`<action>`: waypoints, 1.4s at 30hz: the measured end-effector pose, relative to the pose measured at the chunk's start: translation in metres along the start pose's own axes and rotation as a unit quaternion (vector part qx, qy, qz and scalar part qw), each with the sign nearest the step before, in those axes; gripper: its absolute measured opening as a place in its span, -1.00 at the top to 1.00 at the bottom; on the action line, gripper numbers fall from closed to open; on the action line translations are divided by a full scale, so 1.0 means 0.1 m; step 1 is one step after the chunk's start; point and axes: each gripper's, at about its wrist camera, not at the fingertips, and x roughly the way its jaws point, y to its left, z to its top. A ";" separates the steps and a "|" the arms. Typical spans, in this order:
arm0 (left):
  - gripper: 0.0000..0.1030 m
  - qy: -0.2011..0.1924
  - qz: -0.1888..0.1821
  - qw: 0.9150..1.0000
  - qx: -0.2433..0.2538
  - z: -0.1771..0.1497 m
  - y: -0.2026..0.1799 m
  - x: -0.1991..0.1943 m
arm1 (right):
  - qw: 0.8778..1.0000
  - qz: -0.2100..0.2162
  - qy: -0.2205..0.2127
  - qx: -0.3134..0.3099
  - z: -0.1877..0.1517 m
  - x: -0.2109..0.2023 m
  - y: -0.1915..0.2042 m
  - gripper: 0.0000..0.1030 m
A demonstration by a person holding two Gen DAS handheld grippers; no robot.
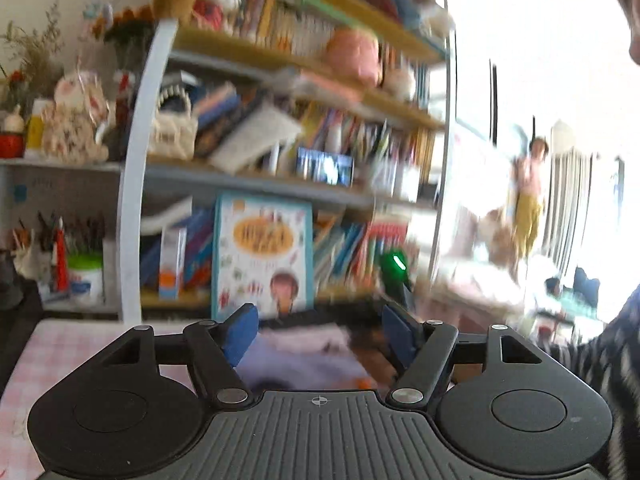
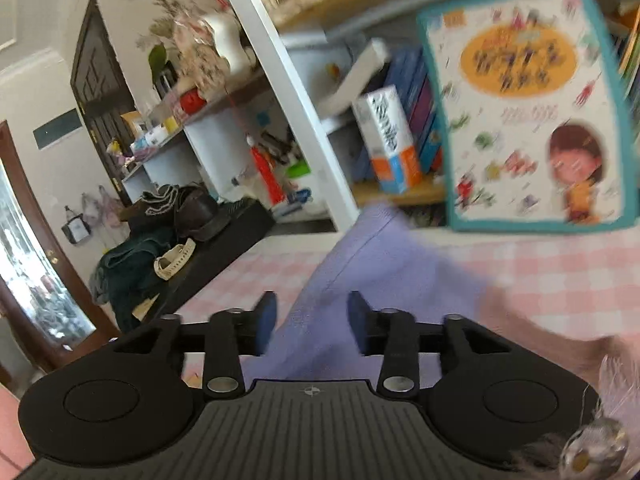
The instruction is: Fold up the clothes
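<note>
Motion blur smears the lilac fabric garment (image 2: 384, 264) on the pink-checked table (image 2: 560, 280); its lower part is hidden behind the black gripper housing, and whether it touches the blue pads cannot be told. The title on the teal-bordered picture book (image 2: 524, 112) is unreadable. At the left wrist frame's right side, book spines on the wooden bookshelf (image 1: 304, 52) dissolve into streaks, and a striped sleeve (image 1: 616, 360) is cut off by the frame edge.

**Lilac garment on the checked cloth**

A soft lilac-purple garment (image 2: 372, 276) lies on the pink-and-white checked table top (image 2: 560, 276). One narrow end with a stitched seam stretches toward the bookshelf. The left wrist view shows it blurred, pale purple (image 1: 304, 356).
</note>
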 end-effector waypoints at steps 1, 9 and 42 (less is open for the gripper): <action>-0.38 -0.001 0.005 1.000 0.003 0.00 0.00 0.05 | 1.000 -0.019 -0.001 0.002 -0.04 -0.15 -0.03 0.22; -0.37 0.020 0.056 0.998 0.019 -0.10 0.01 0.71 | 0.980 -0.186 0.006 0.065 -0.55 -1.27 -0.43 0.18; 0.59 0.248 -0.044 0.856 0.452 -1.31 -1.44 2.92 | 0.956 -0.288 0.051 0.009 -1.41 -1.51 -0.13 0.41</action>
